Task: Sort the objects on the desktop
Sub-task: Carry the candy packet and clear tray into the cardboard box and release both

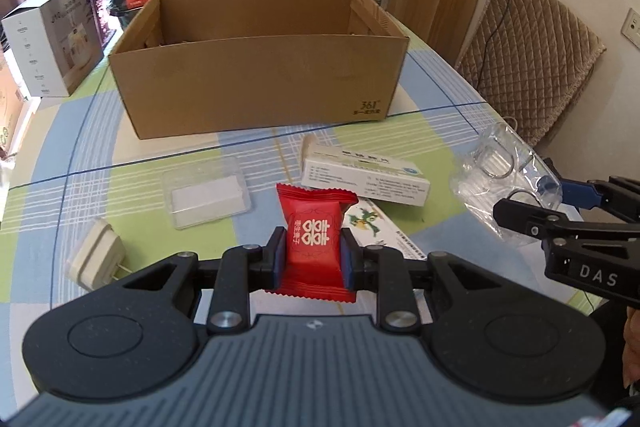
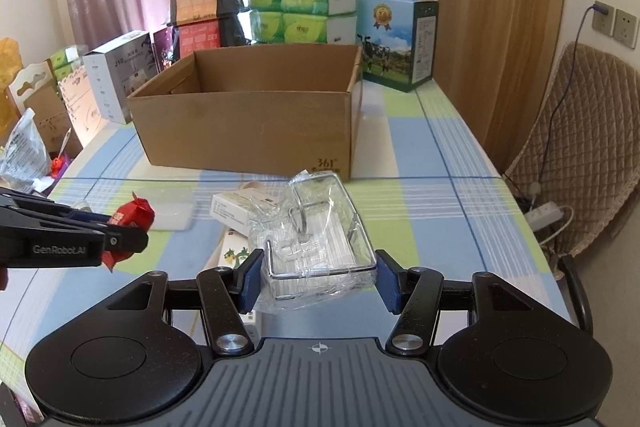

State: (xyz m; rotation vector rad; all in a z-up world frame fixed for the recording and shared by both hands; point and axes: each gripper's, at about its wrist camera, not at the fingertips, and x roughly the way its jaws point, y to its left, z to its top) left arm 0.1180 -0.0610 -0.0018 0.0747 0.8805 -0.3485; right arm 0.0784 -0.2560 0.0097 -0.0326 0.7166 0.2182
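Left gripper (image 1: 313, 258) pinching a red candy packet (image 1: 314, 227) above the checked tablecloth (image 1: 160, 247), right gripper (image 2: 319, 277) clamping a plastic-wrapped wire rack (image 2: 320, 239), open cardboard box (image 1: 256, 67) beyond

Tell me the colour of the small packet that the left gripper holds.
The packet is red with white characters, clearest in the left wrist view, clamped in the left gripper.
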